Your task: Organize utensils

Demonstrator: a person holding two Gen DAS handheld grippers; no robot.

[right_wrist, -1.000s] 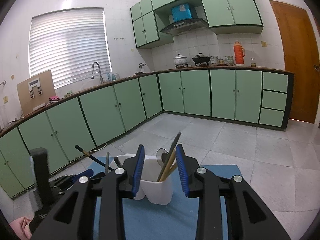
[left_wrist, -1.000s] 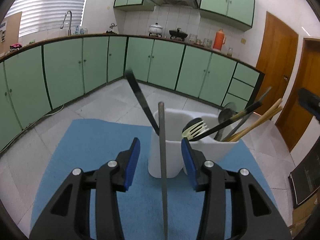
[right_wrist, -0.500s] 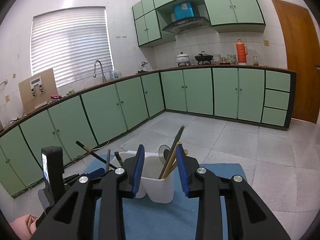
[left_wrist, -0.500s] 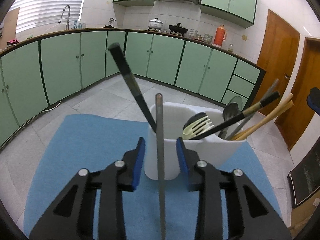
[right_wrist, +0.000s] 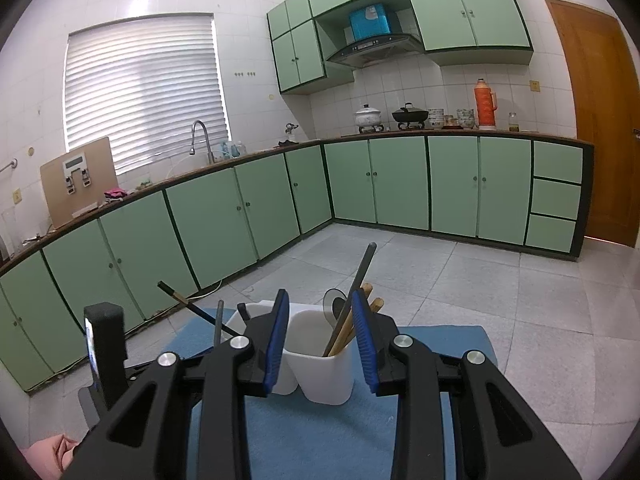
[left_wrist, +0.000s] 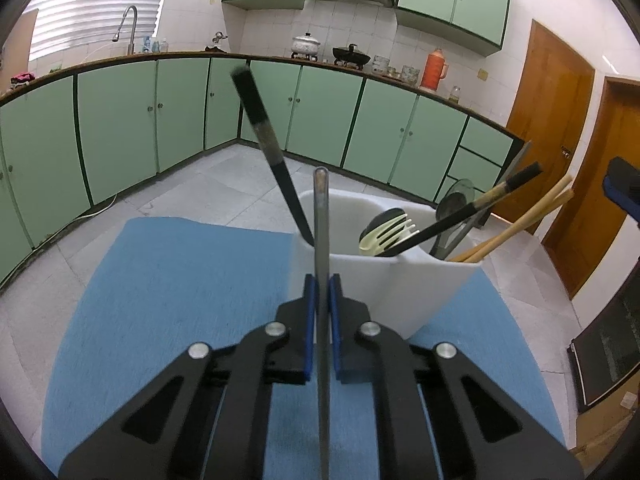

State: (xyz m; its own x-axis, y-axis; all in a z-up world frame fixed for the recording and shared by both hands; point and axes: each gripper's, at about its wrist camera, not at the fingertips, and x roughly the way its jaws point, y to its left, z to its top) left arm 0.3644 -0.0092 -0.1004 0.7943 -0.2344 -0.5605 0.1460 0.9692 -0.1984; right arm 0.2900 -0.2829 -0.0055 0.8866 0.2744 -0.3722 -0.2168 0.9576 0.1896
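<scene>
We note a kitchen with pale green base cabinets (right_wrist: 248, 216) under a dark brown countertop (right_wrist: 400, 133), matching green wall cabinets (right_wrist: 472, 8), white tiled walls (right_wrist: 248, 40) and grey tiled floor (right_wrist: 460, 280). A window with white slatted blinds (right_wrist: 144, 92) is bright — orange-brown wooden doors (left_wrist: 560, 120) stand right.

Handles crowd the way in from above; the mat's near and left parts lie open

The white holder (left_wrist: 404, 280) stands toward the far edge of the blue mat (left_wrist: 180, 300), and handles fan out over its rim: a black chopstick (left_wrist: 268, 144) leans left, another black handle (left_wrist: 472, 212) and wooden chopsticks (left_wrist: 520, 220) lean right. A grey rod (left_wrist: 321, 240) rises upright just before the holder's near wall. The mat's left side and near edge are bare.
</scene>
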